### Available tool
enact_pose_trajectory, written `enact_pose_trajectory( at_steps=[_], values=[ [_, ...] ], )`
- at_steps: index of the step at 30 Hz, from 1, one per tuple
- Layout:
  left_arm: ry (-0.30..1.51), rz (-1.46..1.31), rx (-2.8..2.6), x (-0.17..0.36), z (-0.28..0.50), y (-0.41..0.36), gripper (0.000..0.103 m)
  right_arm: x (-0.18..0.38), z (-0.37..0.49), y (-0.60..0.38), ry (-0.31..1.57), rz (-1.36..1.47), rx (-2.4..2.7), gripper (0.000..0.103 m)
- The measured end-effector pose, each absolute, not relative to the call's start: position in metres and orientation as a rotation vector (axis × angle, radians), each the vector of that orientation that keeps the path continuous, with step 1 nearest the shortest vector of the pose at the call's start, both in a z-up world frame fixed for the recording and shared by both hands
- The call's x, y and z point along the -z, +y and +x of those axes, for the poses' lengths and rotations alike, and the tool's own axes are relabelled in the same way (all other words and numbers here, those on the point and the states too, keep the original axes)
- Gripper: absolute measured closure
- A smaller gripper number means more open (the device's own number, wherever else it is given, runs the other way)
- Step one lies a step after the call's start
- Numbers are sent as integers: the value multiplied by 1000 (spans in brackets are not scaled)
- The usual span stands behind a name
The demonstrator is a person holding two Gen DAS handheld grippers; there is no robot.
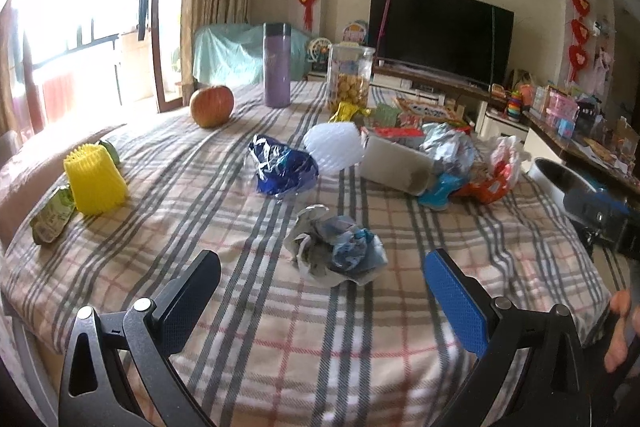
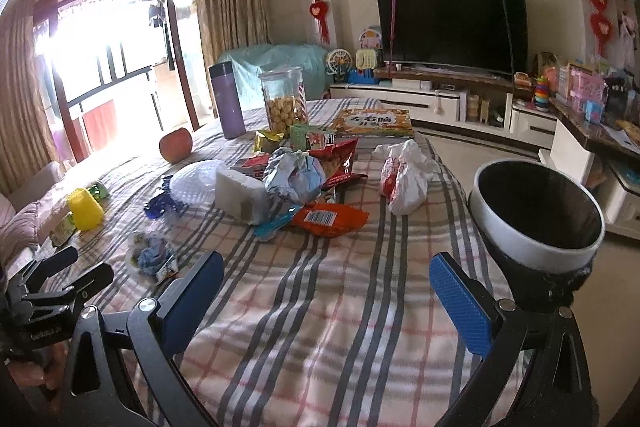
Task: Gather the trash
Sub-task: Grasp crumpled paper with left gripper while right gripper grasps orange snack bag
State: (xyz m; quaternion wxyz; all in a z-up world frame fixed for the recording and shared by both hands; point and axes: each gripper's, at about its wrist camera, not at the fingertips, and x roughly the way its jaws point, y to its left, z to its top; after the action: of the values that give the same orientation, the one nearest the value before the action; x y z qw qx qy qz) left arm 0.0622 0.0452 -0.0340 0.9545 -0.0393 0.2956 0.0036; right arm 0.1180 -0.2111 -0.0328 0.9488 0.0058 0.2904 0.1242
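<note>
Plaid tablecloth [image 1: 280,327], crumpled blue-grey wrapper [image 1: 336,247] lying loose, left tongs [image 1: 320,291] and right tongs [image 2: 326,293] both spread, empty

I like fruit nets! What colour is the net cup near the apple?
Yellow net cup, clearest in the left wrist view.

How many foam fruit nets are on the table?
2. The yellow foam net stands near the table's left edge; the white foam net lies mid-table beside the blue wrapper. More may hide in the trash pile.

Bin [image 1: 560,173] (cut by right gripper [image 1: 600,215])
</note>
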Motion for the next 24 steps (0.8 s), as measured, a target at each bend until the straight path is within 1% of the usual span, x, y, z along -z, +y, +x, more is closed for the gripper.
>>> enact_pose_trajectory(
  at_steps=[7,11,13,16,19,21,22,23,24],
  values=[
    [681,-114,-11,48,101,59,2,48,166,-202,665,-10,-269,1],
    [713,-127,-4,54,120,63,4,58,187,-195,707,-23,-277,2],
    [729,-128,-1,58,130,64,6,63,196,-193,726,-26,-276,2],
    [754,-132,16,63,141,62,12,70,210,-190,763,-32,-275,3],
    [767,-134,35,66,151,60,22,79,223,-187,801,-32,-274,9],
    [778,-139,49,68,155,60,32,83,231,-186,819,-33,-281,30],
    [783,-147,66,69,158,60,36,85,234,-185,830,-32,-286,30],
    [788,-153,86,70,159,59,48,86,237,-185,832,-27,-292,32],
    [794,-158,111,72,161,57,60,86,237,-187,830,-18,-296,38]
  ],
)
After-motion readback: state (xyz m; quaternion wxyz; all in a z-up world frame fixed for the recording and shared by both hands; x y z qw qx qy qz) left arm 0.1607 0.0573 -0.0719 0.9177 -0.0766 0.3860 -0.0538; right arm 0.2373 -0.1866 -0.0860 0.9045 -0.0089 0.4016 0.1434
